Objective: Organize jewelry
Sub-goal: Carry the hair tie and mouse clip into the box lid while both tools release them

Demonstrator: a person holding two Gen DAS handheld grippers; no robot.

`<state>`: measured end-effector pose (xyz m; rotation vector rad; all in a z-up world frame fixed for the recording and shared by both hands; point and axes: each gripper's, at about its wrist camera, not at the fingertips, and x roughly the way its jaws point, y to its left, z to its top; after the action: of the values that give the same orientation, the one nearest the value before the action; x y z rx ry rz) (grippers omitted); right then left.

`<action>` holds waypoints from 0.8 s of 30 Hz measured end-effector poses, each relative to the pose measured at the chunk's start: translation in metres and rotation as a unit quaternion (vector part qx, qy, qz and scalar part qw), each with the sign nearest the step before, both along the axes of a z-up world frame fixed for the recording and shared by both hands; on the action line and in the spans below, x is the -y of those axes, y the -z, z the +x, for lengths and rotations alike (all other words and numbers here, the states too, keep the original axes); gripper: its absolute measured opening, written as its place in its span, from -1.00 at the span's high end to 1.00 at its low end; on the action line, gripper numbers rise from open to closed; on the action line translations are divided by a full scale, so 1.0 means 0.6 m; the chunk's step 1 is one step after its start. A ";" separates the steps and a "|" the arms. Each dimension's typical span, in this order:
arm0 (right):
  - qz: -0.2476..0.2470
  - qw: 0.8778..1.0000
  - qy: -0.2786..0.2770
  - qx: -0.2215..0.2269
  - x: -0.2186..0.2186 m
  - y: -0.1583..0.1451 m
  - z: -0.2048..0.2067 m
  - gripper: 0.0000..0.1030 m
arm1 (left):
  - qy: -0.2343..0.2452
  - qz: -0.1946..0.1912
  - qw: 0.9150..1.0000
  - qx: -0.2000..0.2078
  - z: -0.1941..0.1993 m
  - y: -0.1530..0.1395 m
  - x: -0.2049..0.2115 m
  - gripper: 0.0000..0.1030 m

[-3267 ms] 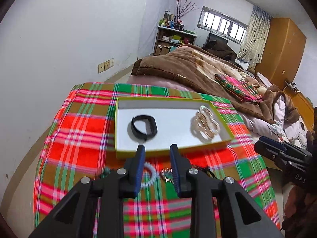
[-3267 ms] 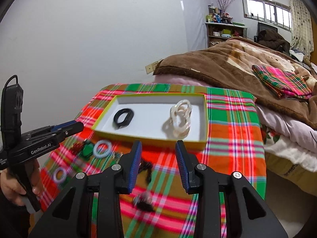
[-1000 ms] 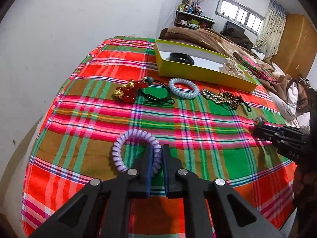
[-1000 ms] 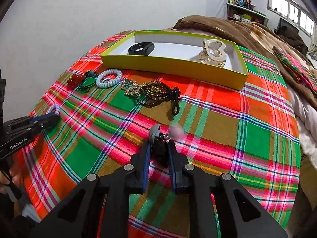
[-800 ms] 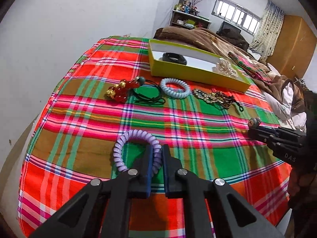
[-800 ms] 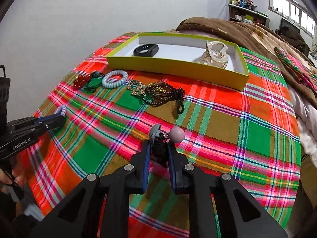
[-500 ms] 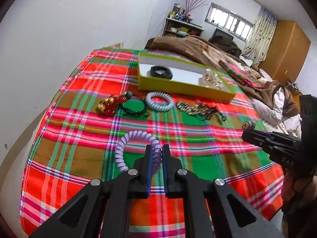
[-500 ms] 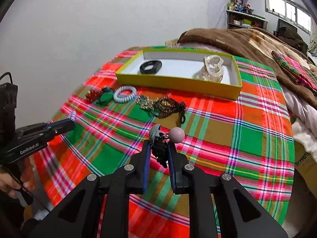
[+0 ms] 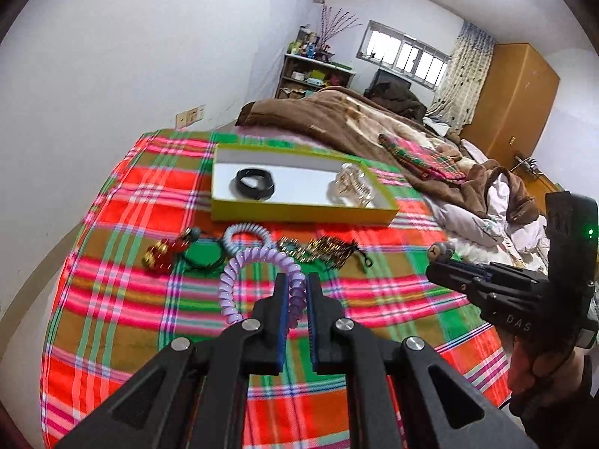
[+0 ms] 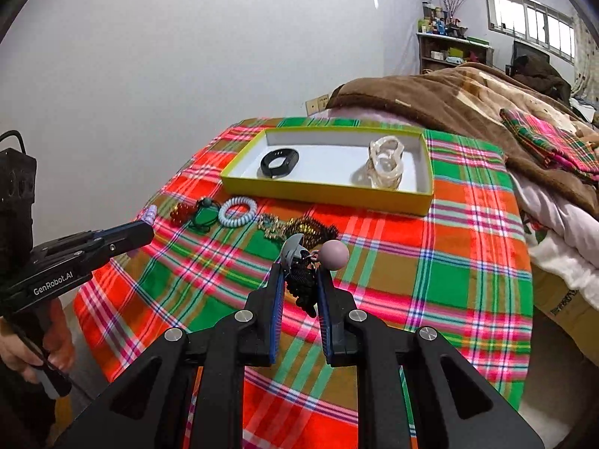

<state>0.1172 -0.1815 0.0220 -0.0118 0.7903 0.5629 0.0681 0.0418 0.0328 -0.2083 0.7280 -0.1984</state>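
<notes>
Two markings can be read: in the right wrist view "GenRobot.AI" runs in white along the side of the left gripper at the left edge of the frame, and in the left wrist view "DAS" shows on the body of the right gripper at the right edge

At the centre of the left wrist view the left jaws pinch one side of a purple coil bracelet; its loop stands up and leans toward the upper left of the frame, off the plaid cloth

At the centre of the right wrist view the right jaws pinch a black hair tie with a grey charm and a dusty pink ball; the beads point up out of the jaws, the black cord hangs between the pads

A yellow box lies above centre, its long axis across the frame, holding a black band on the left and a pale chain bracelet on the right

Just below the box, in a row on the cloth from left to right: a red and gold beaded piece, a light blue coil bracelet, a bronze bead tangle
</notes>
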 end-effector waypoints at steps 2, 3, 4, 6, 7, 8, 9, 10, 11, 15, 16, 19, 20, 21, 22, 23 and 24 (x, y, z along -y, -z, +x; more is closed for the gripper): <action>-0.001 1.000 -0.001 0.003 -0.002 -0.007 0.009 0.66 | 0.006 -0.002 1.000 0.003 0.010 -0.006 0.003 0.81; -0.001 1.000 -0.001 0.005 -0.001 -0.009 0.011 0.66 | 0.008 -0.003 1.000 0.003 0.016 -0.009 0.004 0.81; -0.001 1.000 -0.001 0.006 -0.003 -0.012 0.017 0.66 | 0.010 -0.002 1.000 0.003 0.022 -0.010 0.005 0.81; 0.001 1.000 -0.002 0.008 -0.005 -0.018 0.030 0.66 | 0.013 -0.003 1.000 0.002 0.037 -0.011 0.004 0.81; 0.001 1.000 -0.002 0.009 -0.007 -0.020 0.035 0.66 | 0.014 -0.003 1.000 0.002 0.044 -0.012 0.004 0.81; 0.001 1.000 -0.002 0.010 -0.009 -0.022 0.043 0.66 | 0.014 -0.003 1.000 0.003 0.048 -0.013 0.005 0.81; 0.000 1.000 -0.002 0.011 -0.011 -0.024 0.048 0.66 | 0.014 -0.002 1.000 0.003 0.058 -0.015 0.004 0.81; 0.001 1.000 -0.002 0.010 -0.014 -0.026 0.058 0.66 | 0.014 -0.001 1.000 0.003 0.065 -0.016 0.002 0.81; 0.001 1.000 -0.003 0.010 -0.015 -0.027 0.064 0.66 | 0.014 -0.002 1.000 0.004 0.074 -0.017 0.000 0.81; -0.003 1.000 -0.003 0.008 -0.028 -0.026 0.100 0.66 | 0.014 -0.003 1.000 0.002 0.110 -0.020 -0.010 0.81; -0.003 1.000 -0.003 0.007 -0.031 -0.026 0.108 0.66 | 0.016 -0.002 1.000 0.003 0.119 -0.021 -0.011 0.81; -0.004 1.000 0.000 0.002 -0.040 -0.021 0.138 0.66 | 0.023 0.005 1.000 0.003 0.150 -0.022 -0.014 0.81; -0.006 1.000 0.000 0.000 -0.045 -0.019 0.148 0.66 | 0.025 0.008 1.000 0.003 0.160 -0.022 -0.015 0.81; -0.008 1.000 -0.001 -0.002 -0.050 -0.016 0.161 0.66 | 0.028 0.008 1.000 0.004 0.172 -0.023 -0.017 0.81; -0.010 1.000 0.000 -0.003 -0.054 -0.013 0.171 0.66 | 0.030 0.008 1.000 0.003 0.184 -0.023 -0.018 0.81; -0.011 1.000 0.000 -0.005 -0.057 -0.011 0.178 0.66 | 0.031 0.007 0.999 0.001 0.196 -0.022 -0.019 0.81; -0.013 1.000 0.000 -0.006 -0.062 -0.007 0.191 0.66 | 0.033 0.006 0.999 0.000 0.209 -0.022 -0.020 0.81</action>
<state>0.2317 -0.1443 0.0261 -0.0332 0.8103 0.5533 0.1933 0.0540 0.0458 -0.1731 0.7375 -0.2577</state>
